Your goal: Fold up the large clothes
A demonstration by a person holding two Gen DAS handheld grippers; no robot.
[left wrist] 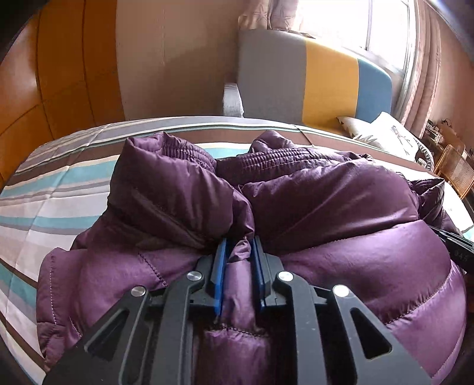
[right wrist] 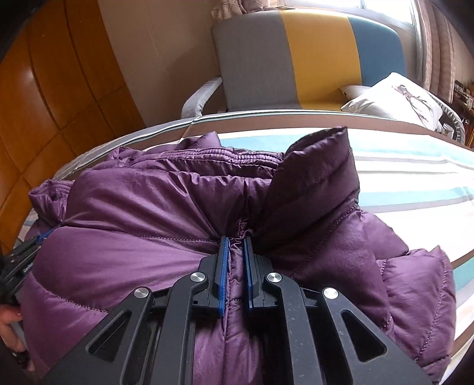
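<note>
Currently both my grippers are pinching folds of the purple puffer jacket [left wrist: 326, 207]: my left gripper [left wrist: 239, 245] is clamped on a bunched ridge, blue pads pressing fabric, and my right gripper [right wrist: 236, 242] is clamped likewise at a seam. The jacket is lying heaped on the striped bedspread [left wrist: 59, 189], which is banded in teal, white, grey and brown. Beyond the bed's far edge a chair [right wrist: 296, 59] with grey, yellow and blue panels is standing. Orange wooden panelling [left wrist: 53, 83] is lining the wall; a pale cushion [right wrist: 397, 97] is sitting near the bright window [left wrist: 355, 20].
</note>
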